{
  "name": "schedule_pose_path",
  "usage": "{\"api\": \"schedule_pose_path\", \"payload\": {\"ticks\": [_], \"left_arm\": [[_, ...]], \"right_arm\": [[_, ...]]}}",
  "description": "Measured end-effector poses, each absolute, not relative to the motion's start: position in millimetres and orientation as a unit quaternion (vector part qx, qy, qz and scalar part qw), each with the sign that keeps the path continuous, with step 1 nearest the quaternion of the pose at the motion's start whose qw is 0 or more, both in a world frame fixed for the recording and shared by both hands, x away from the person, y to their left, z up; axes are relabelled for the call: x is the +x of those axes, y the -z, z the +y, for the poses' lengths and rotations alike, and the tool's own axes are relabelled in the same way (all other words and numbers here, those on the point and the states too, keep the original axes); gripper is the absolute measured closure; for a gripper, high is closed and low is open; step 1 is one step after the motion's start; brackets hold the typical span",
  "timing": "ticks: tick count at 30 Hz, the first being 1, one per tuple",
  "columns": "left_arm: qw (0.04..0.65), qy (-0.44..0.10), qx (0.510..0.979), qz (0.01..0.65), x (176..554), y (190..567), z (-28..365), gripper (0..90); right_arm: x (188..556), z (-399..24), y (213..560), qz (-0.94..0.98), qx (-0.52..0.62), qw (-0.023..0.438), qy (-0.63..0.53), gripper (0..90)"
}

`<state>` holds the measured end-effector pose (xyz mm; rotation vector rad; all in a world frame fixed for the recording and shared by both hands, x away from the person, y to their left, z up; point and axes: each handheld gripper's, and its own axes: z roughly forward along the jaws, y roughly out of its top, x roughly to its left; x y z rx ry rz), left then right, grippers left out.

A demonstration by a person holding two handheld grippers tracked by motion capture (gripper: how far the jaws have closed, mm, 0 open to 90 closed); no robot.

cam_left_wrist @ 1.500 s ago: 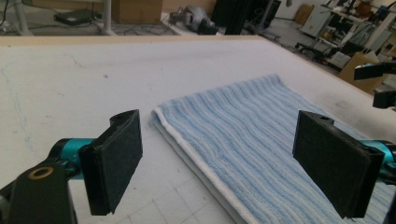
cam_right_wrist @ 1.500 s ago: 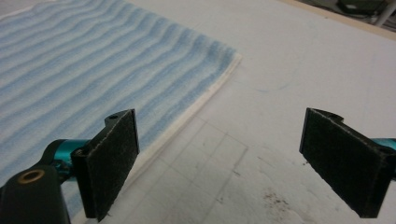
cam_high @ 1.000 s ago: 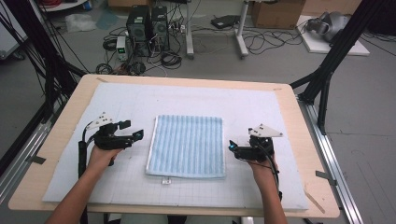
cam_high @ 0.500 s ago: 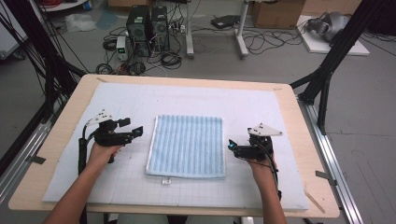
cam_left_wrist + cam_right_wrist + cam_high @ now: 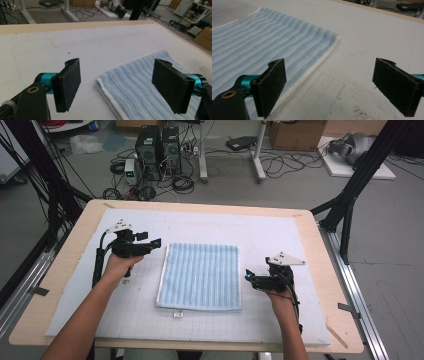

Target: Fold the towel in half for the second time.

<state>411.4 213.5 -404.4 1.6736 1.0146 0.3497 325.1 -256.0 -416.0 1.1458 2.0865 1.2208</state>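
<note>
1. Folded towel (image 5: 201, 276): blue-and-white striped, lying flat at the middle of the white gridded mat (image 5: 280, 232), square to its lines; layered white edges show at its sides.
2. Left gripper (image 5: 156, 241): held in the left hand (image 5: 120, 266), just off the towel's far-left corner. Its jaws stand wide apart after just closing a little, with nothing between the pads; in the left gripper view that corner (image 5: 100, 81) lies beneath the gap, apart from both pads.
3. Right gripper (image 5: 247, 276): held in the right hand (image 5: 278, 296), just beside the towel's right edge, near its front corner. Jaws wide apart, holding nothing; in the right gripper view the towel's edge (image 5: 322, 60) runs under the gap.
4. Wooden table (image 5: 330, 285): carries the mat.
5. Small white tag (image 5: 176, 314): on the mat, just in front of the towel's near edge.
</note>
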Motion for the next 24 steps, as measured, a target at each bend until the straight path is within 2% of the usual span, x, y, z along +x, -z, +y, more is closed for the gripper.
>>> {"api": "schedule_pose_path", "payload": {"ticks": [7, 15, 24], "left_arm": [[0.515, -0.131, 0.729, 0.431, 431, 409, 198, 26.4], [0.482, -0.139, 0.745, 0.439, 448, 420, 186, 30.3], [0.437, -0.143, 0.783, 0.418, 461, 438, 169, 41.8]], "right_arm": [[327, -259, 418, 0.757, 0.420, 0.224, -0.448, 11.1], [330, -256, 421, 0.764, 0.417, 0.216, -0.442, 11.1], [331, -253, 422, 0.768, 0.416, 0.211, -0.439, 11.1]]}}
